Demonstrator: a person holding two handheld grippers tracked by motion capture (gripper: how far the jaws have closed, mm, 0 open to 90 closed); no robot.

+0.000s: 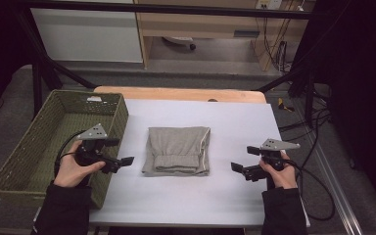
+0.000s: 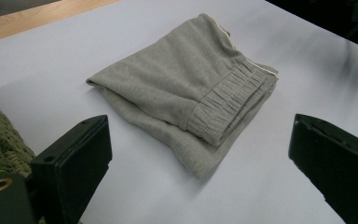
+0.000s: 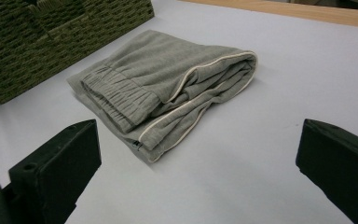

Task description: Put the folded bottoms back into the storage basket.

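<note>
A folded grey garment (image 1: 177, 149) with an elastic waistband and pale piping lies flat in the middle of the white table (image 1: 235, 122). My left gripper (image 1: 120, 152) hovers just left of it, by the basket's right wall, jaws wide open and empty. In the left gripper view the garment (image 2: 182, 88) lies ahead, a short way beyond the open left gripper (image 2: 199, 135). My right gripper (image 1: 244, 158) is held to the garment's right, open and empty. The right gripper view has the garment (image 3: 163, 79) ahead, beyond the open right gripper (image 3: 199, 130).
A green woven basket (image 1: 112, 105) stands at the table's left edge, its inside bare except for a small white tag at the far end. A wooden strip (image 1: 176, 93) runs along the table's far edge. Cables trail on the floor to the right.
</note>
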